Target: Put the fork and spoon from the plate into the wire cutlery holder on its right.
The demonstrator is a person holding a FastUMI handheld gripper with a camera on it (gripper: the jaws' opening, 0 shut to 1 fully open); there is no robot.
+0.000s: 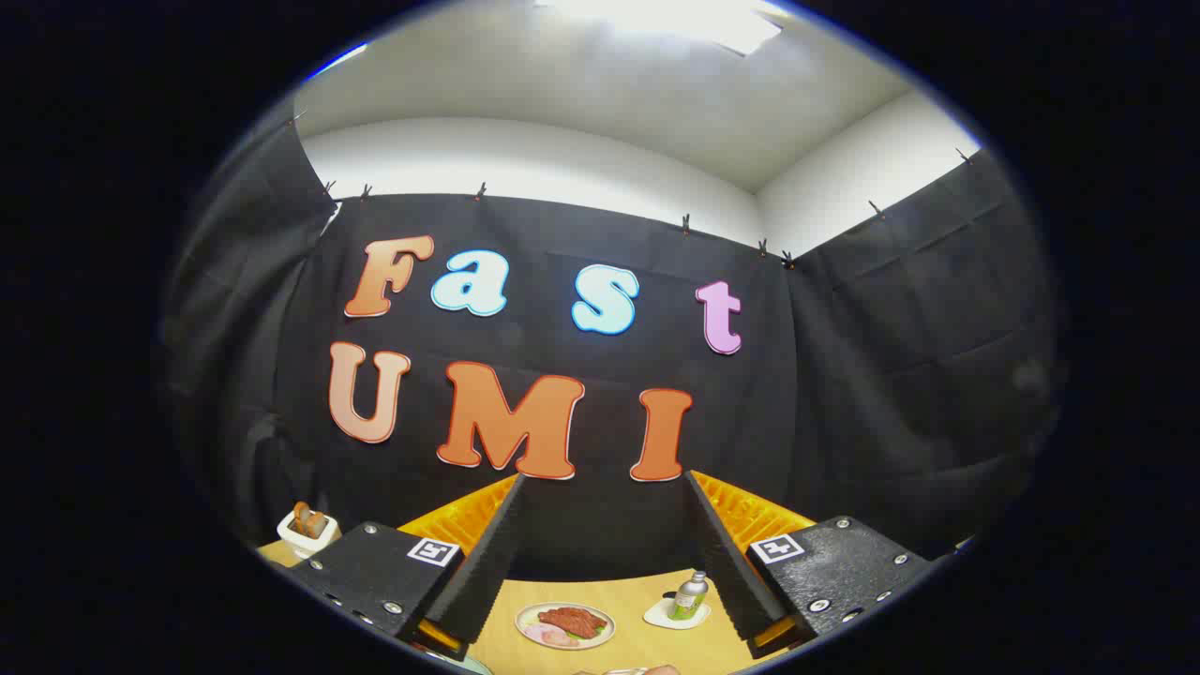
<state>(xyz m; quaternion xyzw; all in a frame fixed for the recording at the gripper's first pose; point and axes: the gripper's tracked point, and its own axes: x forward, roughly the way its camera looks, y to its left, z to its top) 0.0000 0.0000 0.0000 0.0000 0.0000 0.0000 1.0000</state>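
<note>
Tongs (605, 487) held high with both fingers spread wide, nothing between them

Below and between the fingers lies a wooden table (647, 647), where a plate of food (565, 625) sits beside a small bottle (690, 595) standing upright on a white coaster (673, 616). Off beyond the left finger, a white container (307, 529) holds something brown. Fork, spoon and wire cutlery holder cannot be made out from this raised angle, and the booth's black cloth wall (891, 375) rises straight ahead beyond the fingertips
</note>
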